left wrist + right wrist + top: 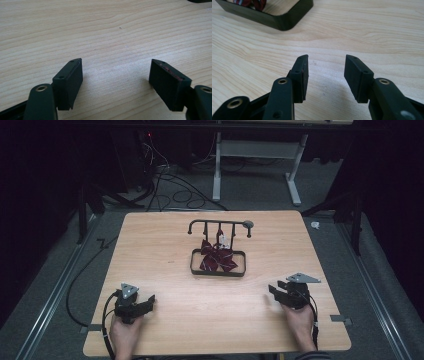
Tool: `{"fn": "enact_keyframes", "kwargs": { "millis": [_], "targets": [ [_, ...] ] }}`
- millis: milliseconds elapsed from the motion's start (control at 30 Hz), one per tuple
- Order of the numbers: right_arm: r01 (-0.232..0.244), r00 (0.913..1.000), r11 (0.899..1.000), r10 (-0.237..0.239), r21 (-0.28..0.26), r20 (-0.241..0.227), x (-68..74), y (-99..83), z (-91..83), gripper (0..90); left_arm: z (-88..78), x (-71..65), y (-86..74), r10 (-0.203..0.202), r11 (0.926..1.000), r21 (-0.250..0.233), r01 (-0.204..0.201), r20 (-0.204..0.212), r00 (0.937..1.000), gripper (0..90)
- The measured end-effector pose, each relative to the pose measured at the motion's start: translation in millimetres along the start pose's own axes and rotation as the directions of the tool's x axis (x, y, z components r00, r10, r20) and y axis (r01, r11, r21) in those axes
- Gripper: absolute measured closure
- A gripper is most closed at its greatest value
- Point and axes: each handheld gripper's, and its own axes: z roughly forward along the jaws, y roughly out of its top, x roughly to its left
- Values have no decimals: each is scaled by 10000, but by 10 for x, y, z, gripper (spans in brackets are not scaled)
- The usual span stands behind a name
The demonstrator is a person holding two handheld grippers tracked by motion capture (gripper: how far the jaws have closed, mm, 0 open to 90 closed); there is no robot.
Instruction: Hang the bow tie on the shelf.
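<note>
A dark red bow (216,258) lies in a black tray (218,272) under a small rack (220,225), toward the surface's (165,320) far edge at mid-width. The left tongs (146,302) rest near the front-left corner, the right tongs (275,290) near the front-right; both are well apart from the bow, jaws spread, empty.

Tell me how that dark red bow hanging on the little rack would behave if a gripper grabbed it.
The bow looks like soft striped fabric with drooping loops, so it would probably flop and crumple rather than hold shape. It seems light. Its top hangs at the rack's bar, so a pull might drag or tip the rack, whose thin frame looks light too.
</note>
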Motion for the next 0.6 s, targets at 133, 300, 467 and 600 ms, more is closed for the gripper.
{"fn": "enact_keyframes", "kwargs": {
  "millis": [133,300,467,600],
  "targets": [
    [132,9997,9998,-135,135,215,11,-25,45,534,0,-1,0,2,10000,0,-2,-5,10000,276],
    [209,9990,9988,-226,434,388,17,-74,103,508,0,-1,0,9,10000,4,-9,-13,10000,276],
    [680,9947,9969,-708,395,749,66,-96,127,485,-1,-2,1,37,10000,42,-37,-17,10000,276],
    [657,9950,9970,-685,409,721,63,-94,131,473,0,-1,0,5,10000,1,-5,-10,10000,277]
  ]
}}
